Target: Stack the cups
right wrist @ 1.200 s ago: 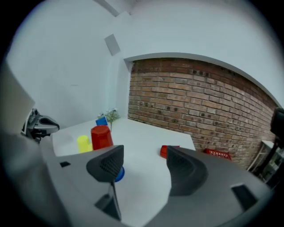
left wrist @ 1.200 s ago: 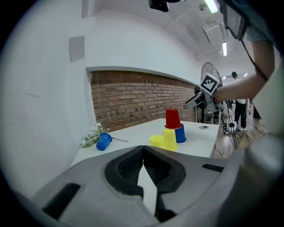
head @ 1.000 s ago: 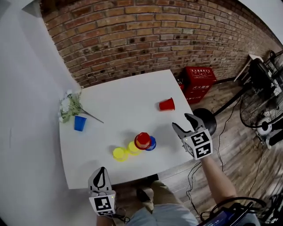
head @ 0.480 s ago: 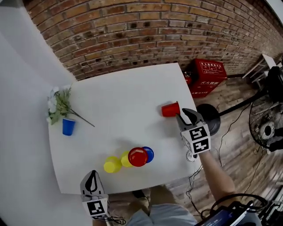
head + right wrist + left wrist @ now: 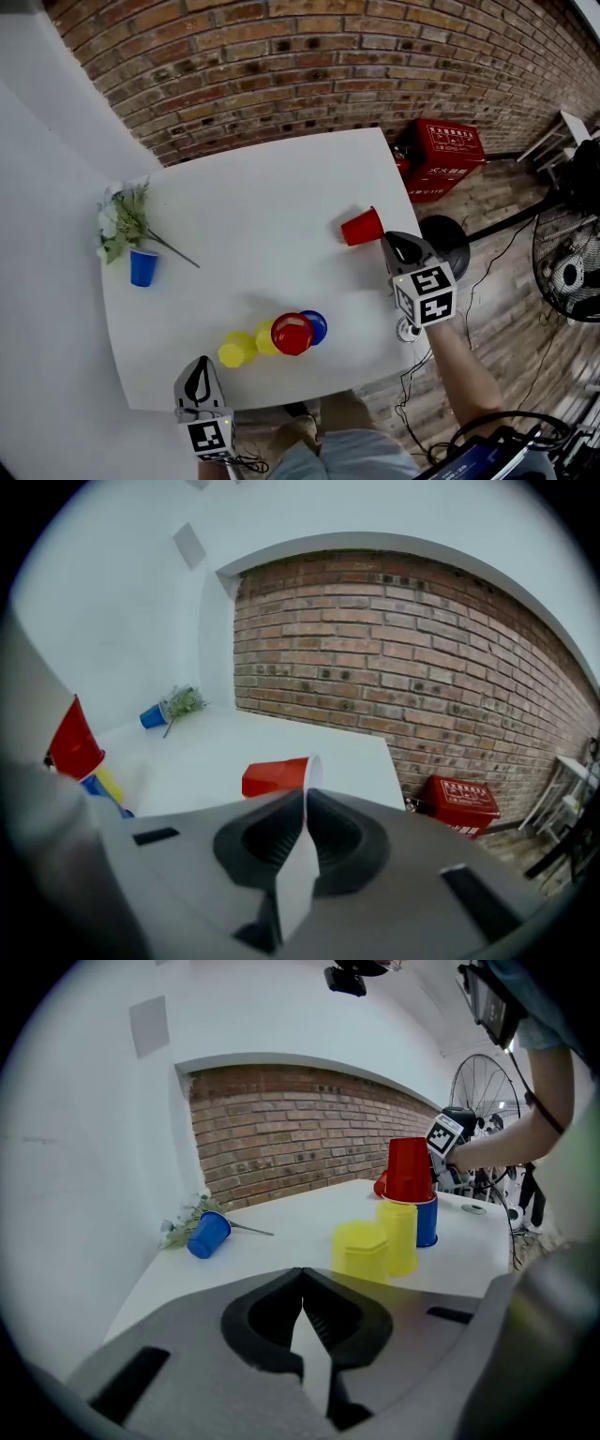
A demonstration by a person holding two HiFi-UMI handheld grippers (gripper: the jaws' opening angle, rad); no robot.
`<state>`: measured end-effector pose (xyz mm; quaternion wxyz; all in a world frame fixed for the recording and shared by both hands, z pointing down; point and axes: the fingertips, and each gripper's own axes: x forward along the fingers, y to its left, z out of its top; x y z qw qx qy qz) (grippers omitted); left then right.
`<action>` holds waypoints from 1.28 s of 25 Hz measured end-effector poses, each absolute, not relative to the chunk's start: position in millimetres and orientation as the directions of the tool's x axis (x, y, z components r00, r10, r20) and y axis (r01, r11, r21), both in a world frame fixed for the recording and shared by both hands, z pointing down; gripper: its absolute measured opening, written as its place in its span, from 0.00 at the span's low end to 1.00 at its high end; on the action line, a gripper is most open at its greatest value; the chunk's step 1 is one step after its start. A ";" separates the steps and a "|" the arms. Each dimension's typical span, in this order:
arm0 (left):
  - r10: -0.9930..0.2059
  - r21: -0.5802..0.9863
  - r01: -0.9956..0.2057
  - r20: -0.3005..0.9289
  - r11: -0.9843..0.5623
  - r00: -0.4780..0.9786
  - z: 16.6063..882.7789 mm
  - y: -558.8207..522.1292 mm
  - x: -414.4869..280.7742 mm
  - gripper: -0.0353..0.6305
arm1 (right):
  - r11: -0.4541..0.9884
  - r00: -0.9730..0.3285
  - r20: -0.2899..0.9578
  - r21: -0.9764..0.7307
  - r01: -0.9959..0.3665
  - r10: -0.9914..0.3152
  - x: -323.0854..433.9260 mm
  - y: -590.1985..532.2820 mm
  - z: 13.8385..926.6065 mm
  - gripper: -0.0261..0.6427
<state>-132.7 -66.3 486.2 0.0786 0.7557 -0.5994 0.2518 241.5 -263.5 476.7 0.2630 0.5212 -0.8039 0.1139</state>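
I can read no words or numbers anywhere. The red crate point(image 5: 441, 155) on the floor point(image 5: 497, 272) carries white lettering, too small for me to make out. The cube point(image 5: 212, 437) on my left tool point(image 5: 200, 364) and its twin point(image 5: 427, 300) on my right tool point(image 5: 387, 238) show only black-and-white square marker patterns.

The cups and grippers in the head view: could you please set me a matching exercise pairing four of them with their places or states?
Things:
1 lying red cup
2 lone blue cup
3 standing red cup
4 left gripper

States:
A shut, empty
B beside the flowers, on its side
C highest in the group near the table's front edge
D rim pinched by the right gripper

Pairs: 1-D, 2-B, 3-C, 4-A. The right gripper's jaws have just closed on that rim.
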 end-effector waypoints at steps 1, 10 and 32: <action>-0.867 -0.187 -0.942 0.471 -0.277 0.162 487.3 -65.8 -132.5 0.07 | 0.430 -0.325 0.540 0.078 -0.899 -0.776 240.3 -259.0 474.1 0.07; -0.861 -0.165 -0.923 0.447 -0.347 0.243 468.8 -42.0 -113.9 0.07 | 0.417 -0.355 0.548 -0.013 -0.909 -0.757 234.1 -174.2 456.7 0.07; -0.853 -0.171 -0.879 0.381 -0.445 0.358 468.0 12.4 -93.6 0.07 | 0.522 -0.334 0.653 0.111 -0.846 -0.680 212.5 -51.1 468.6 0.28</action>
